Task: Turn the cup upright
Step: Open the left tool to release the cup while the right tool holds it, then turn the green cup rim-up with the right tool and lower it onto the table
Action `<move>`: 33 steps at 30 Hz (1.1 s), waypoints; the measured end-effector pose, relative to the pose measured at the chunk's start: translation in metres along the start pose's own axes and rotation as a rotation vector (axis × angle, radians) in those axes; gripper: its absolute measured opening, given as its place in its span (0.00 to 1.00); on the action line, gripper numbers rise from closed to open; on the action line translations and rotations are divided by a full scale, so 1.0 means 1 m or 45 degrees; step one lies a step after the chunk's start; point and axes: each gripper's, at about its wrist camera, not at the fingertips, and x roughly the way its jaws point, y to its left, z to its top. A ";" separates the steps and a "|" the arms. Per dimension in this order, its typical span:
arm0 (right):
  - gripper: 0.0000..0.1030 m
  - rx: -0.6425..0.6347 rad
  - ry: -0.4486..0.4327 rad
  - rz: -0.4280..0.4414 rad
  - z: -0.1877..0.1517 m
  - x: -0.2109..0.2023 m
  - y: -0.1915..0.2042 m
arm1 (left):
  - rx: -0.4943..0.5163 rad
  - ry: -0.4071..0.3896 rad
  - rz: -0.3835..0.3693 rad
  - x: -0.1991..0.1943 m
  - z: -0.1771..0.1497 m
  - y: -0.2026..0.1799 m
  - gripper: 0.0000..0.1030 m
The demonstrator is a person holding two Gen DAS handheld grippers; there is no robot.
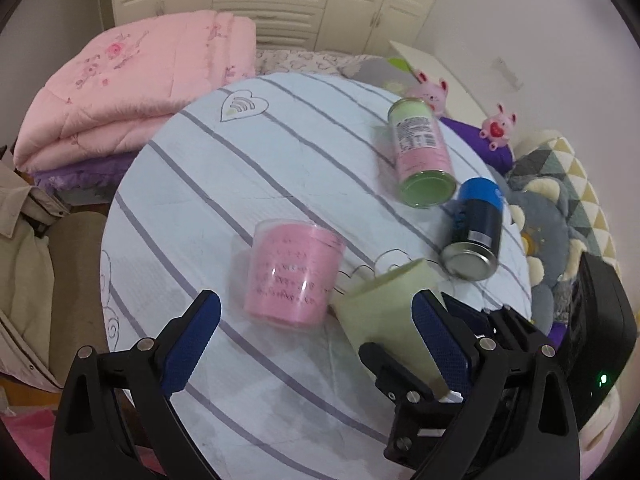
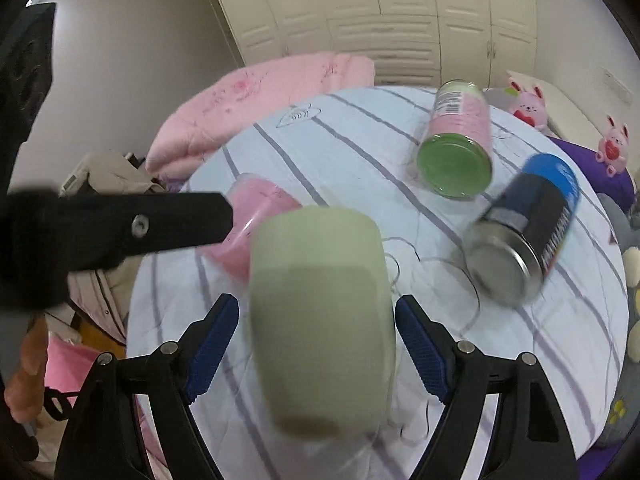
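Note:
A pale green cup [image 2: 320, 312] lies between the open fingers of my right gripper [image 2: 316, 340], base toward the camera, blurred; whether the pads touch it I cannot tell. It also shows in the left wrist view [image 1: 384, 304], with the right gripper's black body [image 1: 420, 400] behind it. My left gripper [image 1: 316, 340] is open and empty above the round table [image 1: 280, 152], just in front of a pink translucent cup [image 1: 292, 276] that stands rim down. One left finger [image 2: 160, 224] crosses the right wrist view.
A pink and green can [image 1: 424, 156] and a blue and black can [image 1: 476, 232] lie on their sides at the table's right. A folded pink quilt [image 1: 132, 92] and plush toys [image 1: 498, 126] lie on the bed behind. A black box [image 1: 600, 332] sits at the right.

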 end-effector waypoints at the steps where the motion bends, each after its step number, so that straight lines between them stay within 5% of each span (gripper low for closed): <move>1: 0.80 -0.002 0.023 0.002 0.005 0.003 0.000 | 0.002 0.006 0.005 0.003 0.002 0.000 0.95; 10: 0.80 -0.011 0.173 0.089 0.030 0.045 -0.018 | 0.045 0.032 0.066 0.017 0.008 0.002 0.95; 16: 0.78 -0.024 0.139 0.108 0.035 0.050 -0.023 | 0.063 -0.006 0.087 0.010 0.007 -0.002 0.95; 27: 0.78 -0.006 -0.356 -0.018 0.005 -0.003 -0.019 | 0.113 -0.064 0.099 -0.008 -0.005 -0.019 0.96; 33: 0.78 0.050 -0.496 -0.052 -0.025 -0.023 -0.017 | 0.156 -0.052 0.093 -0.012 -0.023 -0.034 0.96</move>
